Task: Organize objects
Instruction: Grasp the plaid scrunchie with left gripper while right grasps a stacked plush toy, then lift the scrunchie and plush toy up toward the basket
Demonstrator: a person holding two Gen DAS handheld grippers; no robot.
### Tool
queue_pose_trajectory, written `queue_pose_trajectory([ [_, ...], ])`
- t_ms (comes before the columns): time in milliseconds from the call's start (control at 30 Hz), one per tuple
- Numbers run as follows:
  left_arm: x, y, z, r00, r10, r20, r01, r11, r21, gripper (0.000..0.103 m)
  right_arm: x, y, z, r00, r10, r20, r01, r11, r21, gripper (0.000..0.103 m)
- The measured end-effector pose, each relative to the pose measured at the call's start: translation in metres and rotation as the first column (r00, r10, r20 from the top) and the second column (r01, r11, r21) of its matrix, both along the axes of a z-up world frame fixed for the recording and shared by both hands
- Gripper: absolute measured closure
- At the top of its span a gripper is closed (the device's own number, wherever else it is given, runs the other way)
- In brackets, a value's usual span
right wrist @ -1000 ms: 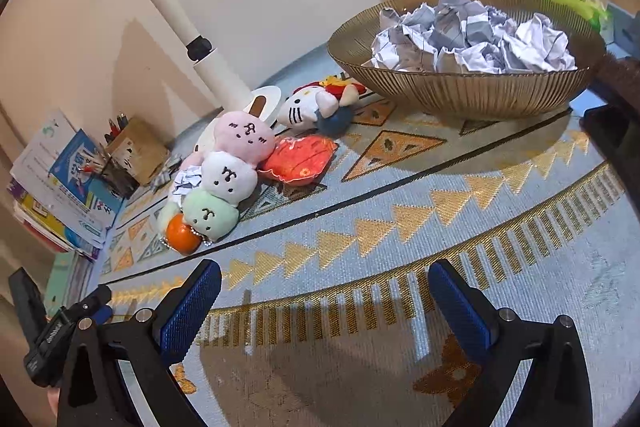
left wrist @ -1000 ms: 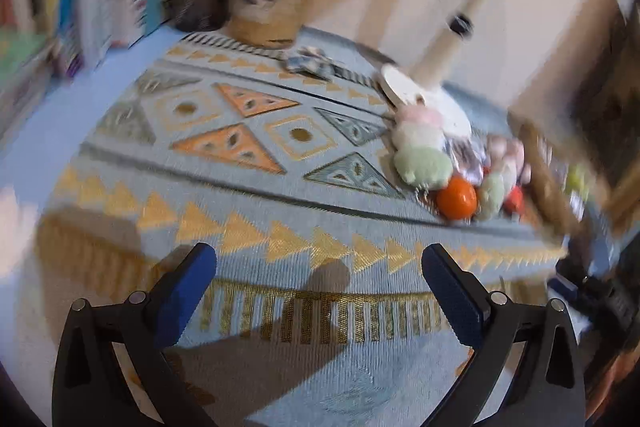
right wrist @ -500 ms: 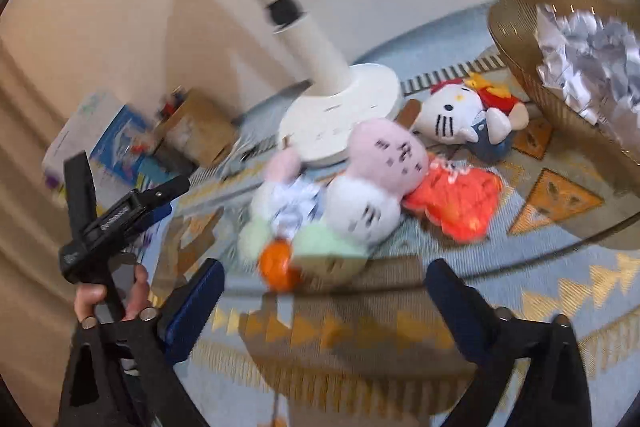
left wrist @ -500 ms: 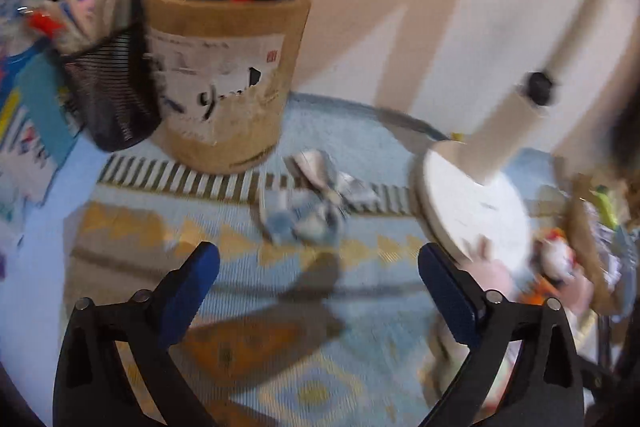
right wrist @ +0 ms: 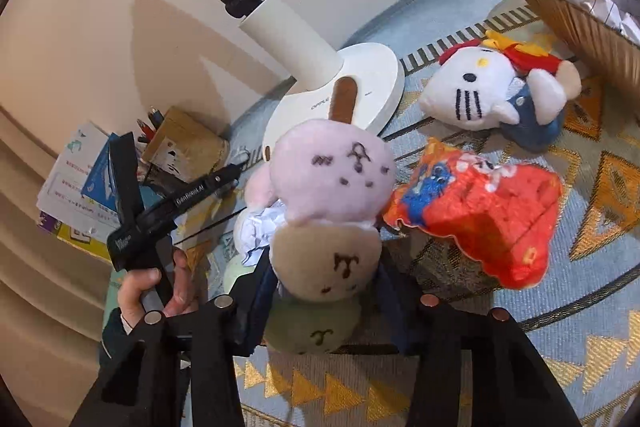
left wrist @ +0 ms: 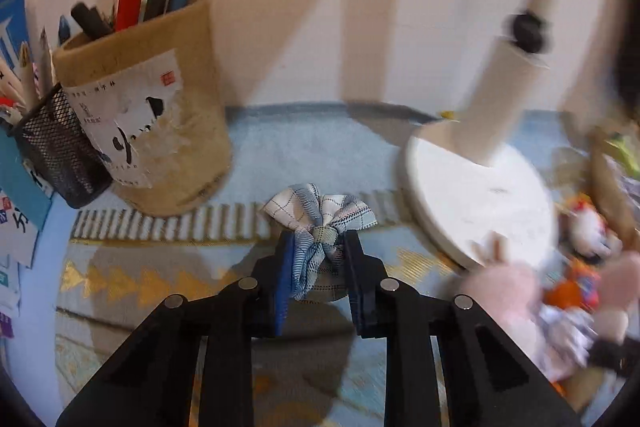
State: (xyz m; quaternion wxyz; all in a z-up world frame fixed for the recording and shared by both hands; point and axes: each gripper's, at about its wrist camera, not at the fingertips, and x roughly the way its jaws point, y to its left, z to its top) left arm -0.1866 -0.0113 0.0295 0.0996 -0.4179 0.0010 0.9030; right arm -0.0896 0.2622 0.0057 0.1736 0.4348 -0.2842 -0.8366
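My left gripper (left wrist: 319,243) is shut on a crumpled blue-and-white checked wad (left wrist: 320,215) that lies on the patterned rug (left wrist: 132,279), between a brown pen holder (left wrist: 152,131) and a white lamp base (left wrist: 480,203). In the right wrist view a stacked plush toy (right wrist: 328,179) of pink, beige and green balls lies on the rug. My right gripper (right wrist: 324,287) is closing on it, and both pads press the sides of the beige ball (right wrist: 328,267). A hand (right wrist: 160,291) at the left of that view holds the other gripper.
A white cat plush (right wrist: 480,95) and a red snack bag (right wrist: 480,215) lie right of the stacked toy. A crumpled paper ball (right wrist: 256,231) is tucked at its left. A woven basket (right wrist: 580,19) of crumpled paper stands far right. A black mesh holder (left wrist: 60,151) and books (right wrist: 76,195) sit left.
Both grippers moved in towards their objects and went from wide open to closed: the left around the checked wad, the right around the stacked plush toy.
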Motion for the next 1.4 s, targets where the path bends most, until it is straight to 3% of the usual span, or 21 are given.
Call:
queue_pose_trajectory([
  [100,0.034,0.006,0.015,0.998,-0.057,-0.005,0.057,0.998,0.026,0.082,0.012,0.001,0.016,0.999,0.013,-0.051,-0.012,1.0,0.009,0.062],
  [300,0.103,0.004,0.038,0.996,-0.084,-0.025,0.086,0.993,0.083,0.082,0.073,0.011,0.073,0.99,0.046,-0.136,-0.016,0.978,0.208,0.062],
  [367,0.123,0.002,0.039,0.999,-0.049,-0.022,0.051,0.992,0.113,0.082,0.092,0.012,0.086,0.993,0.058,-0.102,-0.018,0.934,0.357,0.062],
  [400,0.137,0.0,0.037,0.999,-0.032,-0.021,0.035,0.99,0.134,0.082,0.099,0.01,0.087,0.996,0.064,-0.054,-0.032,0.888,0.459,0.062],
  [467,0.152,0.001,0.033,1.0,-0.002,-0.009,0.003,0.985,0.174,0.082,0.104,0.006,0.078,0.997,0.065,0.035,-0.073,0.821,0.567,0.062],
  [500,0.158,0.001,0.028,1.0,0.006,-0.007,-0.005,0.982,0.188,0.082,0.106,0.006,0.072,0.996,0.061,0.063,-0.087,0.805,0.586,0.061],
  [600,0.18,0.002,0.014,0.995,0.034,-0.091,-0.018,0.984,0.175,0.082,0.103,0.008,0.051,0.992,0.079,0.099,-0.119,0.852,0.51,0.057],
  [700,0.179,0.008,0.007,0.995,0.051,-0.083,-0.04,0.991,0.131,0.082,0.105,0.022,0.037,0.995,0.027,0.094,-0.066,0.898,0.435,0.054],
  [767,0.179,0.004,0.01,0.992,0.055,-0.11,-0.037,0.986,0.163,0.081,0.113,0.029,0.036,0.996,0.01,0.086,-0.042,0.924,0.379,0.043],
  [800,0.177,0.003,0.009,0.993,0.06,-0.101,-0.043,0.986,0.163,0.081,0.116,0.033,0.035,0.997,0.001,0.083,-0.032,0.928,0.372,0.035],
  [1067,0.178,0.002,0.009,0.995,0.038,-0.091,-0.02,0.981,0.194,0.081,0.111,0.01,0.023,0.995,0.023,0.101,-0.056,0.941,0.334,0.034],
  [1167,0.178,0.003,0.008,0.996,0.029,-0.087,-0.012,0.98,0.198,0.079,0.114,-0.007,0.023,0.995,0.056,0.082,-0.083,0.921,0.382,0.029],
  [1267,0.177,0.002,0.007,0.996,0.025,-0.084,-0.007,0.979,0.205,0.079,0.114,-0.021,0.024,0.99,0.116,0.074,-0.135,0.926,0.354,0.029],
  [1400,0.178,0.002,0.007,0.996,0.023,-0.084,-0.005,0.978,0.207,0.079,0.111,-0.029,0.02,0.991,0.107,0.078,-0.13,0.905,0.406,0.024],
])
